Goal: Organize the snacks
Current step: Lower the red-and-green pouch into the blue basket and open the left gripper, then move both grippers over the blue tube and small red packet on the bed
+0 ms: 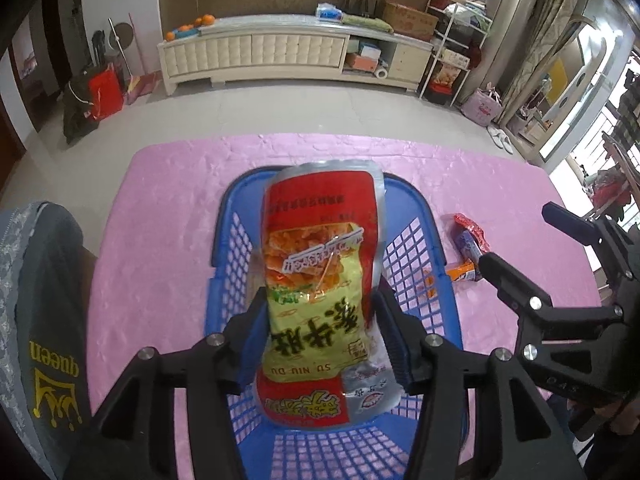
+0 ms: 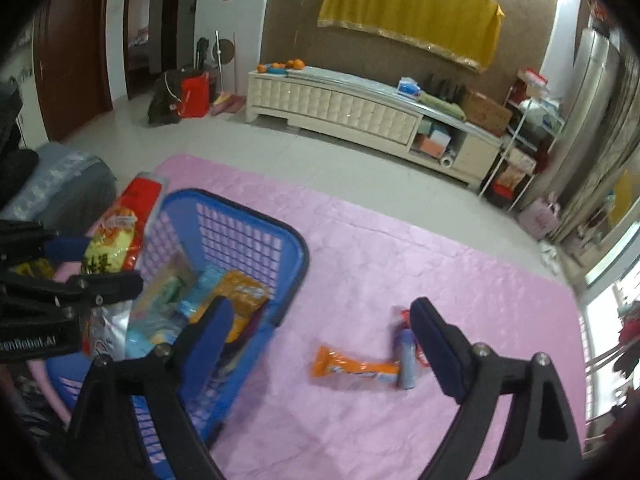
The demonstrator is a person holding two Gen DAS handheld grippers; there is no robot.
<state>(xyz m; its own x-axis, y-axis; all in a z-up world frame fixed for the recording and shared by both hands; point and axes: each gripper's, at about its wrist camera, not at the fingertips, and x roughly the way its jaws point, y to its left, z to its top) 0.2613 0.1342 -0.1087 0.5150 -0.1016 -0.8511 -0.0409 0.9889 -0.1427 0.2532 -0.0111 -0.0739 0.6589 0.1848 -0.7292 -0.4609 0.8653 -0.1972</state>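
A red and yellow snack bag (image 1: 316,280) hangs upright over the blue mesh basket (image 1: 416,200), with my left gripper (image 1: 320,312) shut on its lower half. The right wrist view has the same bag (image 2: 110,248) in the left gripper (image 2: 96,264) at the basket's (image 2: 296,248) left side. Several packets (image 2: 240,292) lie inside the basket. My right gripper (image 2: 320,312) stands open and empty above the pink cloth, just right of the basket. An orange packet (image 2: 352,368) and a blue and red packet (image 2: 406,360) lie on the cloth ahead of it. The left wrist view has the right gripper (image 1: 524,240) beside those packets (image 1: 470,236).
A pink cloth (image 1: 160,220) covers the table, whose far edge drops to a tiled floor. A person's grey sleeve (image 1: 40,320) with yellow print is at the left. A cream cabinet (image 2: 332,108) stands by the far wall.
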